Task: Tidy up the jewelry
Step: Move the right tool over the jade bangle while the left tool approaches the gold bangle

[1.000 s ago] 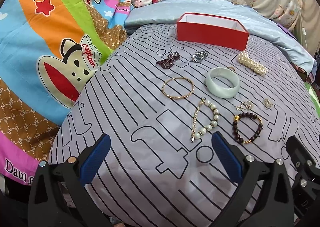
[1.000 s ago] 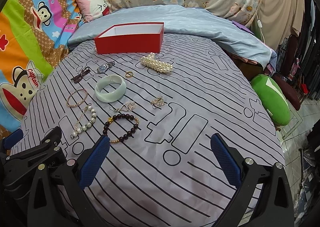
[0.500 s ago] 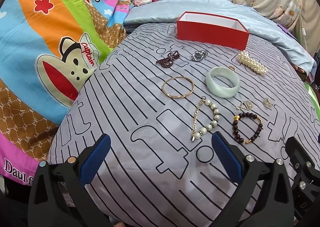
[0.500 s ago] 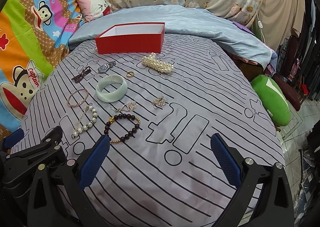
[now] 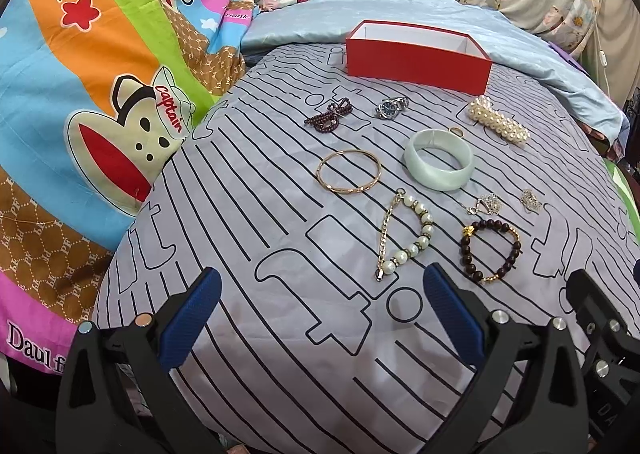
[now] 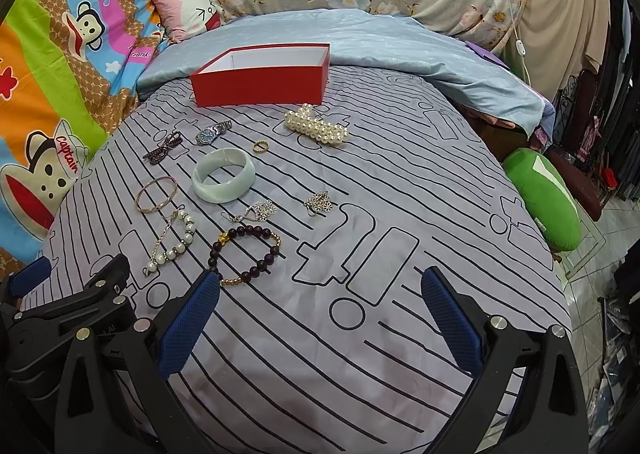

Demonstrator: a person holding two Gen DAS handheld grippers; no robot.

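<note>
- The left gripper (image 5: 320, 312) hovered low over the near edge of the grey striped bedsheet (image 5: 248, 222), jaws spread wide and holding nothing.
- The right gripper (image 6: 320, 312) hung just beside it to the right, likewise spread and empty.
- A red box (image 5: 416, 62) stood open at the far side of the sheet, its white inside showing no contents.
- Just near of the box lay a dark beaded strand (image 5: 330, 116) on the left, a wristwatch (image 5: 391, 107) in the middle and a pearl cluster (image 5: 498, 123) to the right.
- A pale green bangle (image 5: 438, 164) rested mid-sheet, with a small gold ring (image 6: 261, 146) just beyond it and a thin gold bangle (image 5: 349, 171) to its left.
- Nearer lay a pearl-and-chain bracelet (image 5: 404, 240), and right of it a dark bead bracelet (image 6: 245, 254), which sat close to the right gripper's left fingertip (image 6: 200, 294).
- Two silver flower pieces (image 6: 260, 210) (image 6: 319, 203) lay apart between the green bangle and the dark bead bracelet.
</note>
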